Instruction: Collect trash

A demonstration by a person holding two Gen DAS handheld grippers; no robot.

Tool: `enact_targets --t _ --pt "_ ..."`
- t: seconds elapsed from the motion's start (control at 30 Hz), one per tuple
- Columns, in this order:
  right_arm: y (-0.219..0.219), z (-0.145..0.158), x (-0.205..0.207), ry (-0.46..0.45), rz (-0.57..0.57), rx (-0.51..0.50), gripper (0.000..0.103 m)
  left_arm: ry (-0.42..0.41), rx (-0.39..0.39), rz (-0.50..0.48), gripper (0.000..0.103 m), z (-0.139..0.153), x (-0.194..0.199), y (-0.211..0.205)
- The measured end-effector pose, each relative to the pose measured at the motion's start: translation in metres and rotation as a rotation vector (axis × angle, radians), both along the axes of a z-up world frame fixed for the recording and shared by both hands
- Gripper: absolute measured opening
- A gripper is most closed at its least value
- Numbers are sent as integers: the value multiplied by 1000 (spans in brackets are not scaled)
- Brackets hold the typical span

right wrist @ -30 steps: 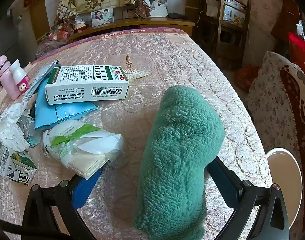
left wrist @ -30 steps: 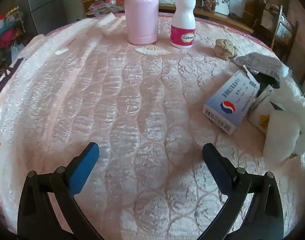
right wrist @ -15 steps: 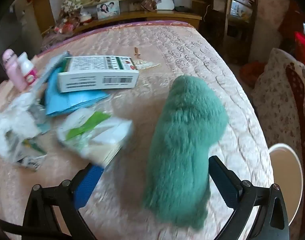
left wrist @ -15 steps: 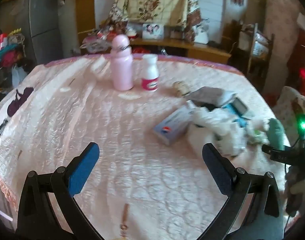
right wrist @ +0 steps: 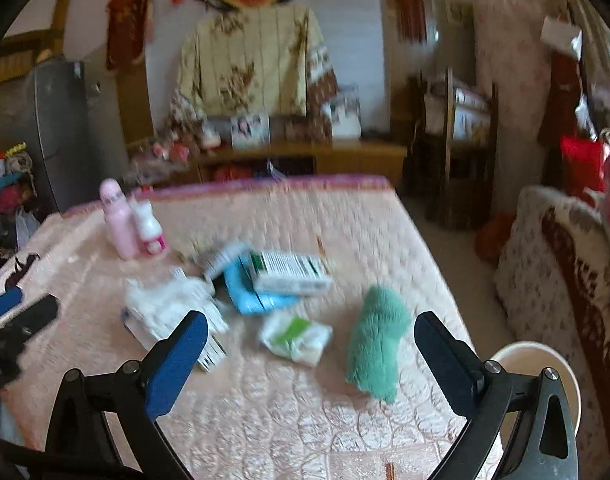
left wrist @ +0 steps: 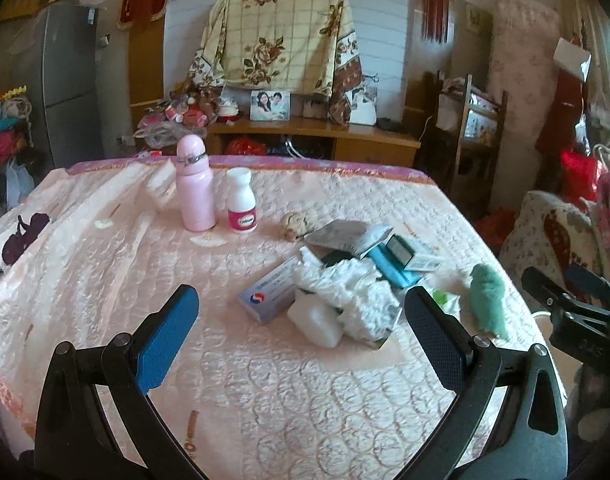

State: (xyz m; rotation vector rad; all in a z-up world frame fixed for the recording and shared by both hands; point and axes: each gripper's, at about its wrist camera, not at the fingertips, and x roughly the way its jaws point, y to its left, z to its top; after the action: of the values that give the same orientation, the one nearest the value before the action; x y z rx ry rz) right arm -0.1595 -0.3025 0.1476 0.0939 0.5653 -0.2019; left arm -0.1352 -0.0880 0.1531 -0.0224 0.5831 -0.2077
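A heap of trash lies on the pink quilted table [left wrist: 233, 392]: crumpled white tissue [left wrist: 347, 290], a blue-and-white box [left wrist: 269, 292], a silver packet [left wrist: 345, 236], a brown paper ball [left wrist: 294, 226] and a blue bag [right wrist: 257, 298]. A green-and-white box [right wrist: 291, 274] and a tissue pack [right wrist: 295, 336] lie close by. My left gripper [left wrist: 301, 344] hangs open above the near side of the table, holding nothing. My right gripper [right wrist: 311, 364] is open too, back from the green fuzzy cloth [right wrist: 377, 340]. The right wrist view is blurred.
A pink bottle [left wrist: 195, 190] and a white pill bottle [left wrist: 242, 204] stand upright at the back of the table. A white bucket [right wrist: 539, 364] sits below the table's right edge. A floral-covered seat [right wrist: 557, 280] is further right, shelves and a cabinet behind.
Both grippers have pulled back and up from the table, so the whole tabletop now shows. The green cloth, formerly between the right fingers, now lies ahead of them.
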Motion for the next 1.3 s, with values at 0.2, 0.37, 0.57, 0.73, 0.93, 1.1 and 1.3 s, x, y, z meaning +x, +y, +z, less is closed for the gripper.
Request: enact_targets --t 0.2,0.37,0.57,0.73,0.93,1.1,1.3 --pt "13 19 -9 -77 5 -10 103 -43 -7 8 102 9 -4 1" --pt "15 30 -18 -110 7 -18 103 -61 -25 10 102 13 -5 4" --pt "13 36 -19 -129 1 -9 103 -71 -30 16 102 14 -5 8" --pt "13 38 -19 -141 -3 -8 103 -81 -35 20 102 15 -6 9" --pt "13 39 -19 -144 -7 -7 103 -102 -30 20 102 17 -8 9" --pt "12 39 -19 -144 -10 -9 103 -102 -31 19 102 16 -6 10" --pt "11 37 -17 -135 -14 -10 103 -103 -25 21 102 15 -7 9"
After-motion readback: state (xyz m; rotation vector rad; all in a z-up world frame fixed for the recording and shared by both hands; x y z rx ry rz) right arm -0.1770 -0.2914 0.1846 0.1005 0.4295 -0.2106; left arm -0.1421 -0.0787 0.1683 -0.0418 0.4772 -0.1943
